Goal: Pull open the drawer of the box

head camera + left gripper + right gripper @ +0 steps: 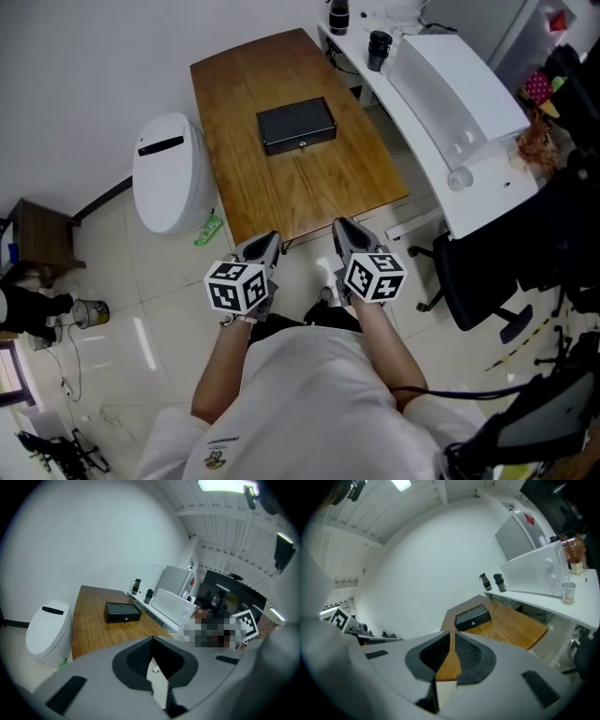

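black box (296, 125) on wooden table (246, 192), well apart from left gripper (262, 247) and right gripper (346, 235), both clenched, empty

Both units on my feed are grey moulded plastic: the left grey two-jaw gripper (265, 242) and the right grey two-jaw gripper (345, 232) each carry a white cube with black square markers (237, 286) and black cross-hatched inner pads (137, 656), with dark slotted insets on the shells. The person wears a white short-sleeved T-shirt (309, 403) with a small printed logo (217, 457) and dark legwear (295, 325). I also see a thin black cable (427, 394) by the right elbow.
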### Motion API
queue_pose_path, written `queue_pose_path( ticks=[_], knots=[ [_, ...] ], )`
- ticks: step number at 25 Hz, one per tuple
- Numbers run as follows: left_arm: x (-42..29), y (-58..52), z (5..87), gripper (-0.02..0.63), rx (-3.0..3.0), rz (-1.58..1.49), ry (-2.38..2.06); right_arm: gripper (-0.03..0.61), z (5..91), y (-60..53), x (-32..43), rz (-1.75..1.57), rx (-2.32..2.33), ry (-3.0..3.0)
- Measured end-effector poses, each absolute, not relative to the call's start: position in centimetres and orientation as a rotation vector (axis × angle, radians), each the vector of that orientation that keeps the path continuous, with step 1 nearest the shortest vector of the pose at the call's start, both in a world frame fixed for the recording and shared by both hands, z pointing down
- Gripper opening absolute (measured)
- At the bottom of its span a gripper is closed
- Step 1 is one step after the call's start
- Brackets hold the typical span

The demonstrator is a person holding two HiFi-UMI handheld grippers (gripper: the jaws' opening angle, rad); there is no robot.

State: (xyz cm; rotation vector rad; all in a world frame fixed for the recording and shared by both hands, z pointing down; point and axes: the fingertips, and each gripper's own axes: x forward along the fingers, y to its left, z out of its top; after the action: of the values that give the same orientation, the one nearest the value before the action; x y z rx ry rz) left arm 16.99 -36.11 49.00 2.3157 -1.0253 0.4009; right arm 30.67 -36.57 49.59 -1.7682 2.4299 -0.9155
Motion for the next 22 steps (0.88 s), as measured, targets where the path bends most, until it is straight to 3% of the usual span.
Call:
queue_pose_path(
  ticks=[22],
  knots=[
    [17.9, -43.4, 52.7, 0.002, 2.228, 0.464, -1.019, 0.08, 54.0, -44.7, 31.0, -0.999, -1.775, 2.541]
  ],
)
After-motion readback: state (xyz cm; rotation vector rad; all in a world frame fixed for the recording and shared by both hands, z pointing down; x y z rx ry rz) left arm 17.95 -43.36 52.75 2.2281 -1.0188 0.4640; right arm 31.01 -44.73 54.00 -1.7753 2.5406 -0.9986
